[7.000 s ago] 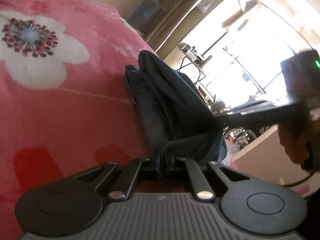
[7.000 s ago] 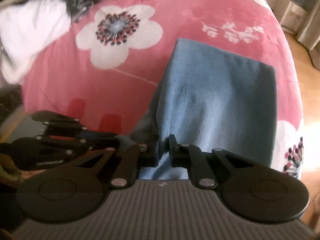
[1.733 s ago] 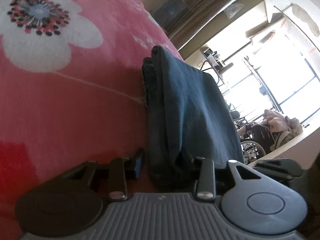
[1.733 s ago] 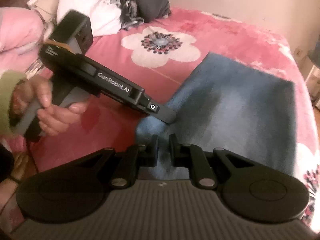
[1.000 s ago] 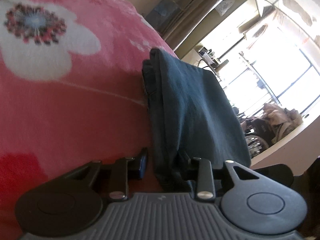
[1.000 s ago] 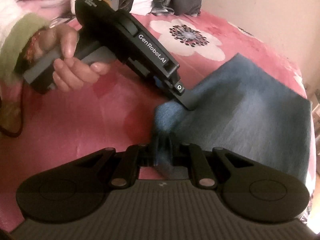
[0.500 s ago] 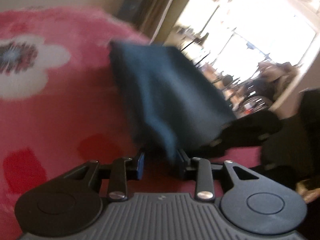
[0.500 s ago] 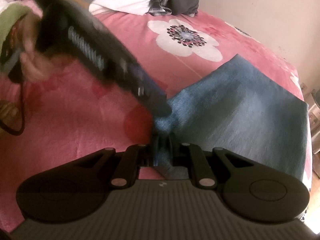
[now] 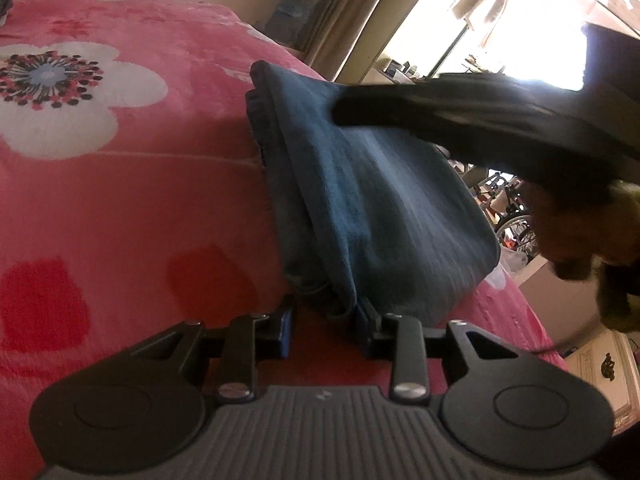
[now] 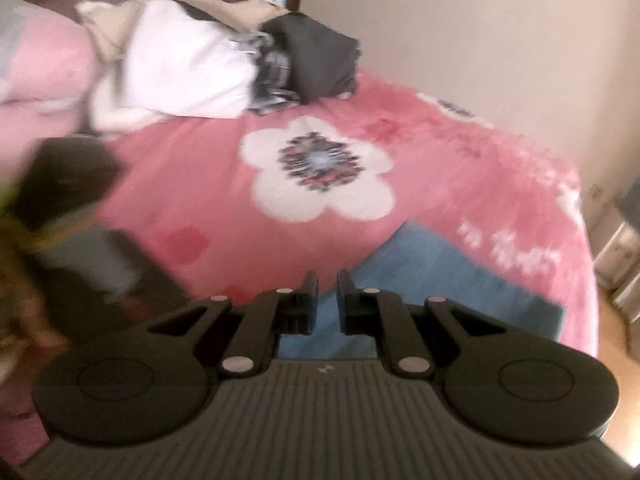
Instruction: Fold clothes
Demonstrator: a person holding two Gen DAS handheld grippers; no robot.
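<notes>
On the pink floral blanket (image 9: 132, 208) covering the bed, the left gripper (image 9: 325, 326) stands released, its parted jaws straddling the near corner of the folded blue cloth garment (image 9: 372, 200). That garment lies near the bed's right edge. The right gripper (image 10: 323, 300) hangs unclenched above it, grasping nothing.

Right gripper (image 10: 323, 300) has let go of the folded blue cloth (image 9: 380, 200); left gripper (image 9: 324, 320) pulled back
</notes>
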